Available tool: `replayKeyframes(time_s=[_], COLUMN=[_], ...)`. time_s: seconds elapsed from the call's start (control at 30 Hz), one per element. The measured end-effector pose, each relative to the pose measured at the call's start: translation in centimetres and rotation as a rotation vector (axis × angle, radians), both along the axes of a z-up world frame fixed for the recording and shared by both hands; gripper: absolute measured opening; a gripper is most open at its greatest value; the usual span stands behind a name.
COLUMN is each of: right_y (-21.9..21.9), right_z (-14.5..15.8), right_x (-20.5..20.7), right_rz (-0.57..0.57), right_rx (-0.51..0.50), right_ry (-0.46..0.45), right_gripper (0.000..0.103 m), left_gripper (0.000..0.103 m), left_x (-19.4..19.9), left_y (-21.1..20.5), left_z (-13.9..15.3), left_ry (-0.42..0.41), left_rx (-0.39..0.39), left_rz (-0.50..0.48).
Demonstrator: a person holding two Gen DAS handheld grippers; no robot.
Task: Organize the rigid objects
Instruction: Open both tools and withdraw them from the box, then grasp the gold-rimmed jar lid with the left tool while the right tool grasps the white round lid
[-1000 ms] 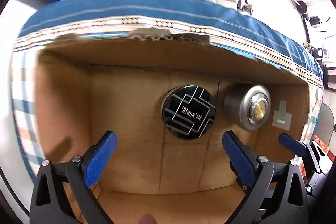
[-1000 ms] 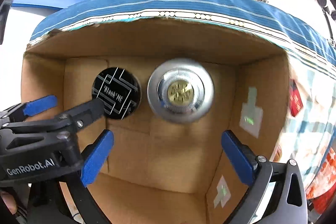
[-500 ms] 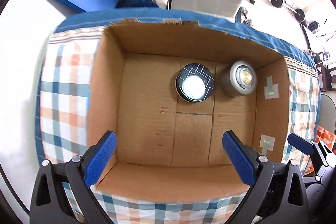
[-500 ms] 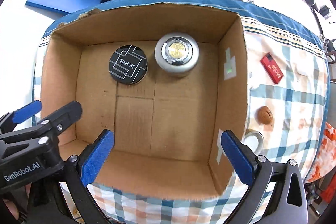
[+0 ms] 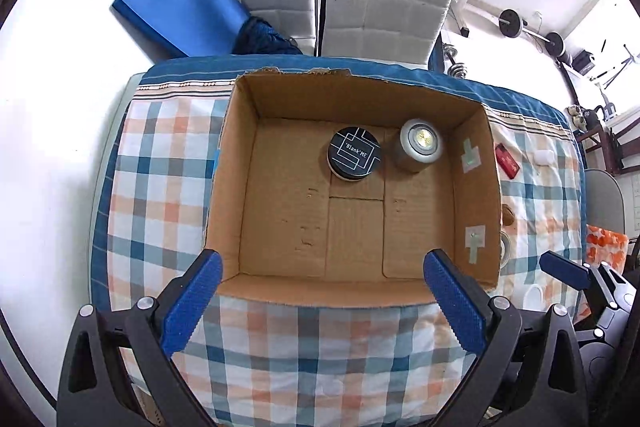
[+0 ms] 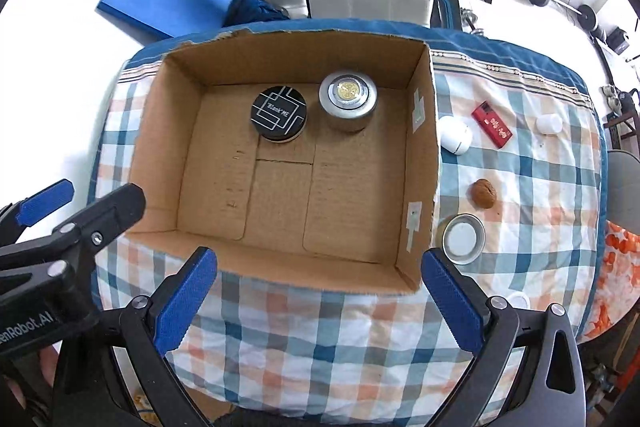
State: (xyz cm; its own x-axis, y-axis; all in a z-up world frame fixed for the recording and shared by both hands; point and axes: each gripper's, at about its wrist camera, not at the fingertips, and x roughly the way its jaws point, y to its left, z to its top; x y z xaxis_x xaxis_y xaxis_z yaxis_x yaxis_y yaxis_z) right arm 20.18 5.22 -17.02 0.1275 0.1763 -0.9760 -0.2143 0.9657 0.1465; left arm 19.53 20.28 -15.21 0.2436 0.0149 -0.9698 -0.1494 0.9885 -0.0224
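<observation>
An open cardboard box (image 5: 232, 183) (image 6: 424, 163) sits on a checked cloth. Inside at the far wall stand a black round tin (image 5: 353, 151) (image 6: 279, 112) and a silver round tin (image 5: 420, 143) (image 6: 348, 98), side by side. To the right of the box lie a white egg-shaped object (image 6: 456, 135), a red flat case (image 6: 491, 123) (image 5: 507, 161), a walnut (image 6: 483, 191), a shallow round tin (image 6: 463, 238) and a small white jar (image 6: 549, 123). My left gripper (image 5: 320, 303) and right gripper (image 6: 316, 299) are open and empty, above the box's near edge.
The checked cloth (image 5: 160, 187) covers a table with a blue border at the far edge. Two white padded chairs (image 5: 384, 7) and a blue mat (image 5: 180, 11) stand behind it. Weights and gym gear (image 5: 512, 27) are at the back right. An orange patterned cloth (image 6: 620, 267) is at the far right.
Both grippers have pulled up and back out of the box. The two tins stay on the box floor. The table and loose objects to the right have come into view.
</observation>
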Motion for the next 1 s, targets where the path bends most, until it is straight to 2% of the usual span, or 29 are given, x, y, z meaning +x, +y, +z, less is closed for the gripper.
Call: replayKeyframes(time_s=[0.2, 0.37, 0.57, 0.67, 0.83, 1.0], right_y=[-3.3, -10.8, -21.4, -25.0, -28.0, -28.7], right_z=[1.0, -0.5, -6.3, -9.7, -14.8, -18.7], right_x=[-1.8, -3.1, -4.6, -5.3, -5.4, -4.7], right_rz=[-0.018, -0.109, -0.267, -0.324, -0.392, -0.413], right_rx=[0.02, -0.016, -0.11, -0.098, -0.063, -0.02], right_ry=[-0.002, 0.038, 0.146, 0.208, 0.274, 0.319], right_gripper=[0.103, 0.103, 0.103, 0.103, 0.103, 0.103], left_gripper=[0.103, 0.103, 0.103, 0.103, 0.103, 0.103], left_x=[-1.8, -2.8, -2.9, -2.9, -2.7, -2.0], left_y=[-2.5, -8.3, -17.4, -20.8, -25.0, -26.7], left_z=[1.6, 1.0, -4.5, -7.0, -10.7, -13.0], left_ry=[-0.039, -0.07, 0.005, 0.039, 0.083, 0.124], left_rx=[0.013, 0.045, 0.07, 0.099, 0.183, 0.206], left_rz=[-0.007, -0.077, -0.194, -0.235, -0.289, -0.299])
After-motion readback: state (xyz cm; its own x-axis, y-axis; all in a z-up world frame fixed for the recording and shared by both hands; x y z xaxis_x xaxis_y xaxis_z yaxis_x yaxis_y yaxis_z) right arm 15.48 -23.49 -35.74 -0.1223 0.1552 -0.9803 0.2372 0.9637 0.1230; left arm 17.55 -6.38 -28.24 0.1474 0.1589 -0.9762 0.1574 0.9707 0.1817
